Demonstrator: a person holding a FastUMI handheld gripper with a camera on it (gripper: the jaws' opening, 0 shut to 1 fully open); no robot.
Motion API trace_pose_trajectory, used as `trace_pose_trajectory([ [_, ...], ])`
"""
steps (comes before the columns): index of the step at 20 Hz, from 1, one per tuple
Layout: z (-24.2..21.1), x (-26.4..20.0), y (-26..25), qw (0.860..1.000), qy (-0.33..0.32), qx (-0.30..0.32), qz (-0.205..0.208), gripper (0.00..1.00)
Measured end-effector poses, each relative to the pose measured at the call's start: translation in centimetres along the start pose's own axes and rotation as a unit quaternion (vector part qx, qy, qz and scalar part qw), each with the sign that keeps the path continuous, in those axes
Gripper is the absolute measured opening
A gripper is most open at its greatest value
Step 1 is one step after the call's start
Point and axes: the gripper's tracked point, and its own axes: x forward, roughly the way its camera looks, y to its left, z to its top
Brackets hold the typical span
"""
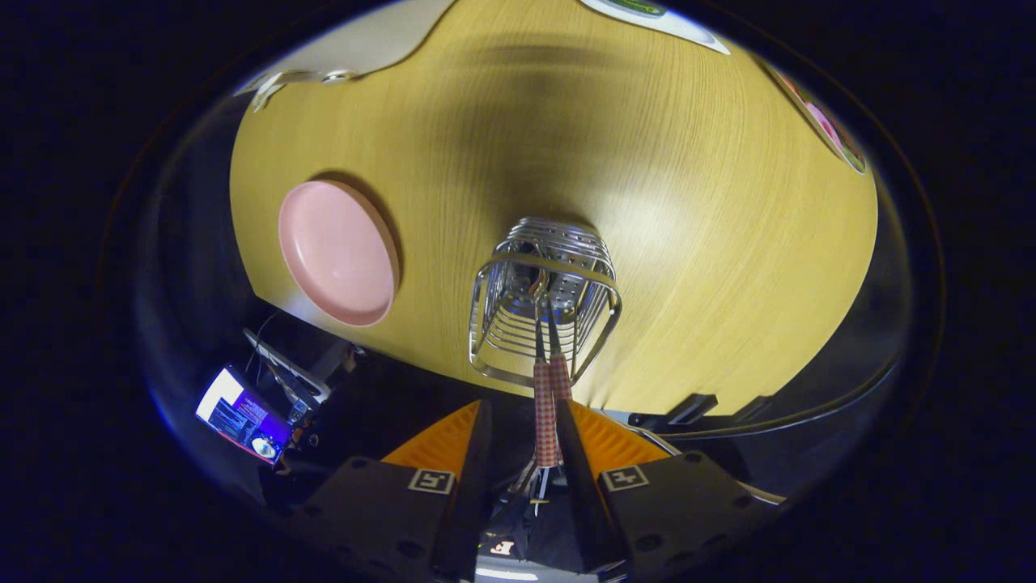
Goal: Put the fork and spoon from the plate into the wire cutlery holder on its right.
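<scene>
- The claw (524, 421) hangs over the surface's (688, 243) near edge; its fingers stand narrowly apart, with two checked handles (549, 405) between them; whether they press, I cannot tell
- the handles stand in the wire cutlery holder (544, 300), just ahead of the fingers
- the pink plate (336, 251) lies bare left of the holder, by the near edge

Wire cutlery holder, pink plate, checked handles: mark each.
wire cutlery holder (518, 271): gripper view, near top rim.
pink plate (336, 251): gripper view, bare centre.
checked handles (546, 413): gripper view, mid handle, between the gripper (522, 429) fingers.
</scene>
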Motion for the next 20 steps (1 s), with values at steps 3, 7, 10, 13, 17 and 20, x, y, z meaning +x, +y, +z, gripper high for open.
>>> trace_pose_trajectory([
  [3,0.3,-1.8,0.3,0.995,-0.091,0.001,0.027,0.81],
  [7,0.6,-4.6,-0.3,0.972,-0.233,0.022,0.024,0.99],
  [10,0.3,-7.2,-1.1,0.942,-0.334,0.021,-0.012,1.00],
  [13,-0.2,-9.6,-0.6,0.903,-0.428,0.022,-0.035,1.00],
  [17,-2.0,-11.9,1.2,0.858,-0.510,0.039,-0.042,0.99],
  [20,-3.3,-12.9,2.6,0.827,-0.558,0.030,-0.057,0.99],
])
